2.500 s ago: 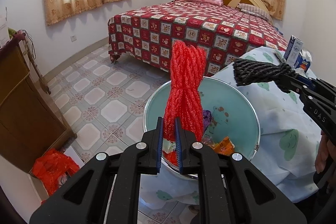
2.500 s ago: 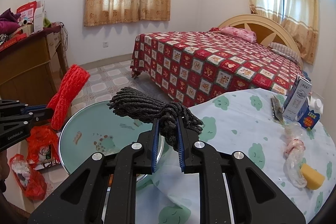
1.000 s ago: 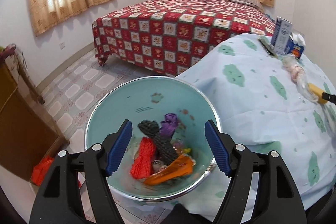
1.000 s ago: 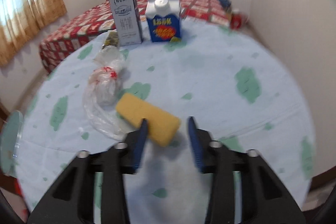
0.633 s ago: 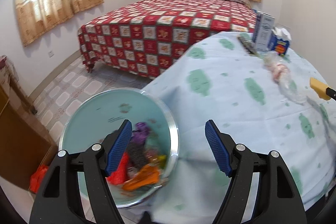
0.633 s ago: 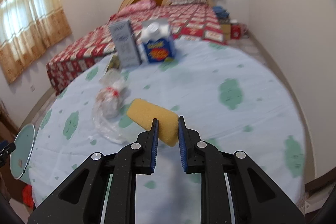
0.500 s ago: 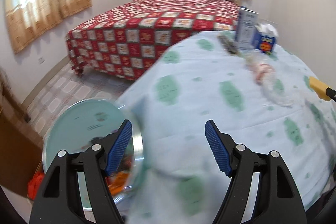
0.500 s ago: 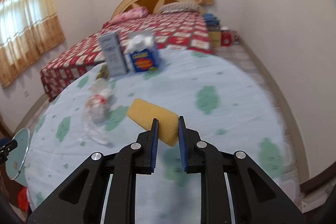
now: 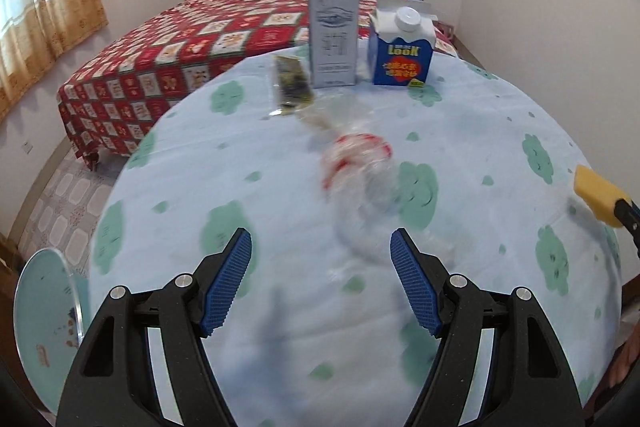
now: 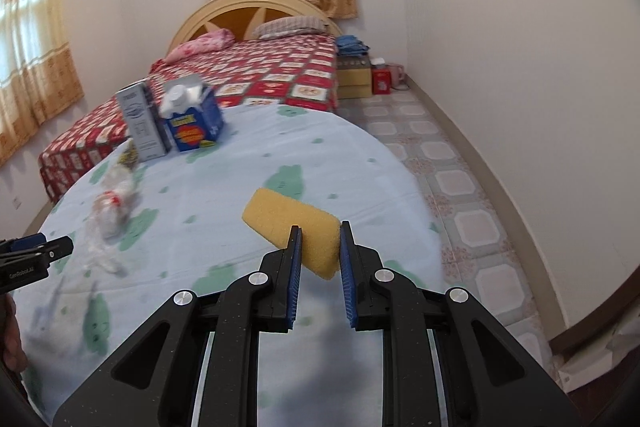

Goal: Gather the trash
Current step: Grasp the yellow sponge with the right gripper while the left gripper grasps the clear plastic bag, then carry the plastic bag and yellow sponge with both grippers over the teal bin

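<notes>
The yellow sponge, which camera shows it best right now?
The right wrist view: the yellow sponge sits near mid-frame, its near end clamped in the right gripper, clear of the table. The left wrist view catches only its far end at the right edge.

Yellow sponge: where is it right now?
The yellow sponge is clamped in the right gripper, above the table near its right edge. In the left wrist view it shows at the far right, well right of the plastic bag.
</notes>
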A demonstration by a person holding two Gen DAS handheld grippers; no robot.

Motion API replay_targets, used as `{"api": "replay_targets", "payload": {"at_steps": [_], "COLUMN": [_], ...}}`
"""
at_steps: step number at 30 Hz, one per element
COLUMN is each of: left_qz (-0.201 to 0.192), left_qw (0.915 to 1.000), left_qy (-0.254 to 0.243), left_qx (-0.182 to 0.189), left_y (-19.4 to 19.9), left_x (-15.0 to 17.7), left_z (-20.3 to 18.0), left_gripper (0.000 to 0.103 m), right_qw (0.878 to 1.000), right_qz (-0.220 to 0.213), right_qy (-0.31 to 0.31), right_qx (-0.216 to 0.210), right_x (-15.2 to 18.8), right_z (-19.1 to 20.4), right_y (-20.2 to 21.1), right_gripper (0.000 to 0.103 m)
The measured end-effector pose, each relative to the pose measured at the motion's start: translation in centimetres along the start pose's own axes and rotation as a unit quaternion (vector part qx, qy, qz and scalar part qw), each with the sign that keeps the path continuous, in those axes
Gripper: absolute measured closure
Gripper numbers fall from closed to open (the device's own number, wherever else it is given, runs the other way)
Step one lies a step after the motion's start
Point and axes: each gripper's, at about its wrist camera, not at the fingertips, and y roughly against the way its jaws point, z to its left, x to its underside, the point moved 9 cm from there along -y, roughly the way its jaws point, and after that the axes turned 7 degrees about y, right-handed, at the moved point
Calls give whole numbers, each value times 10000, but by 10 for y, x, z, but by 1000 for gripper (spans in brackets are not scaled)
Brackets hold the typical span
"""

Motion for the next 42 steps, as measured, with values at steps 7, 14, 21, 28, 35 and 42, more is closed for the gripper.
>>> {"api": "replay_targets", "payload": {"at_steps": [7,14,21,28,35,42], "left_qz": [299,398,100,-62,-259,-439], "left_qw": [9995,9990,9994,9996,9995,9989], "left_qy": [24,-112,-326,-270,-174,-8], "left_qx": [-4,188,28,-20,-90,-153], "left_y": [-38,-34,8,43,67,91], "left_x": [-7,-4,4,21,34,38], "left_z": [-19,-13,31,74,105,135], "left_gripper": [42,86,87,87,87,87], "right_qw": [9997,9986,9969,9946,9908,9848], "right_qz": [-24,-140,-188,-252,-375,-514], "right_qy": [-49,77,221,418,699,1020], "right_qx": [-221,-506,-735,-921,-1095,-1309], "right_x": [-1,-8,-9,-8,-7,-5], "right_z": [0,32,71,108,147,189], "right_y": [-2,6,13,23,38,53], "right_gripper": [84,84,84,84,84,84]}}
